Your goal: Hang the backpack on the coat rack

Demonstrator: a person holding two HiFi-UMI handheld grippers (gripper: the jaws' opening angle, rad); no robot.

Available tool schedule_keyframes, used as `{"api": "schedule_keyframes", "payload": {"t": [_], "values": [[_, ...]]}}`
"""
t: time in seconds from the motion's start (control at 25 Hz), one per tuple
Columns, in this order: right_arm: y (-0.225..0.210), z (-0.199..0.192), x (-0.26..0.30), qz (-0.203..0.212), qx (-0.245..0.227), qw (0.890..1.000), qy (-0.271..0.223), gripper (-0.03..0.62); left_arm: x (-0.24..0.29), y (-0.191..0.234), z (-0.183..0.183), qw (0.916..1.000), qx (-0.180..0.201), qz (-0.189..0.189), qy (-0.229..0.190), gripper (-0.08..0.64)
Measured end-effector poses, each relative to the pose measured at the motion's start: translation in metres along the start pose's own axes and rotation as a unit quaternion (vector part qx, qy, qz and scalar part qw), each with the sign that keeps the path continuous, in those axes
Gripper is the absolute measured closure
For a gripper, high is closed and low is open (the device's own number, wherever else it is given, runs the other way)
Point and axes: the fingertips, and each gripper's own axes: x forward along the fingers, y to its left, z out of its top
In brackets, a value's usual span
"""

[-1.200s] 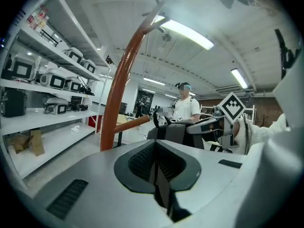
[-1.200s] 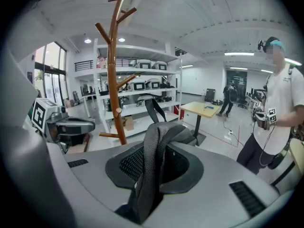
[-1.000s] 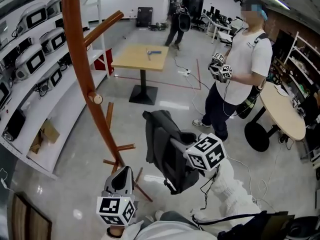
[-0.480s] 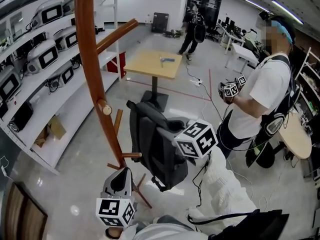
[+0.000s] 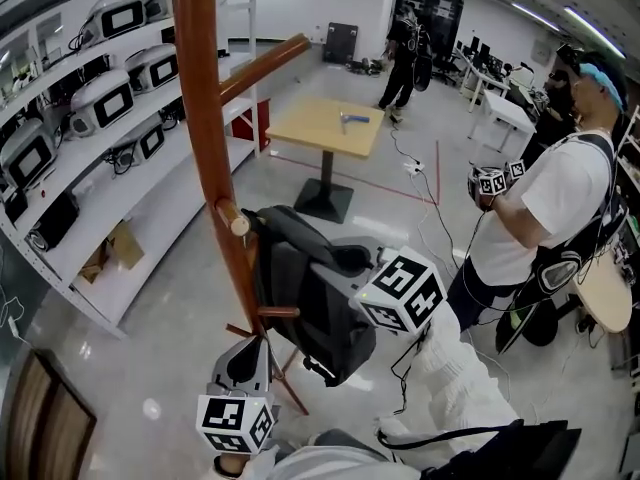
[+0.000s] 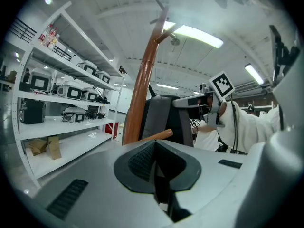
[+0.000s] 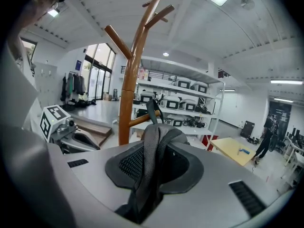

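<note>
**Grey mesh strap in the right gripper (image 7: 153,171), backpack (image 5: 312,303) beside the coat rack (image 5: 203,108)**

Dark fabric makes the whole body of the backpack, so I judge it soft and not stiff. It bends and sags where nothing supports it. It looks rather flat, so it is probably light or only partly filled, but this cannot be verified.

The strap (image 7: 155,144) is a padded mesh and should not slip easily between the pads. The best place to hold it is high, on the strap close to the top or on the thin carry loop (image 7: 152,109), so that the body hangs below the grip and does not swing much.

The right gripper's jaws are closed on this strap, with a narrow gap that the strap fills. The left gripper (image 6: 159,175) has its jaws together with nothing between them. It waits low, near the foot of the rack.

The backpack is in the air and carried only by the right gripper. It is just beside the wooden pole (image 5: 222,203). Its long axis runs from top to bottom and is a little tilted. The top end with the loop points toward the short peg (image 5: 234,220), and the bottom end points down to the floor. Whether the top already touches the peg, I cannot tell.
</note>
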Motion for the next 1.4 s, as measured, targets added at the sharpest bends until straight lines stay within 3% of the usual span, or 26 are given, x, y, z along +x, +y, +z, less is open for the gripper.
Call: {"api": "schedule_keyframes", "payload": {"t": [1.4], "values": [[0.045,-0.047,0.011,0.053,-0.040,0.998,0.000,0.506,0.002,-0.005,-0.021,0.9993,0.007,0.018,0.032,0.557]]}}
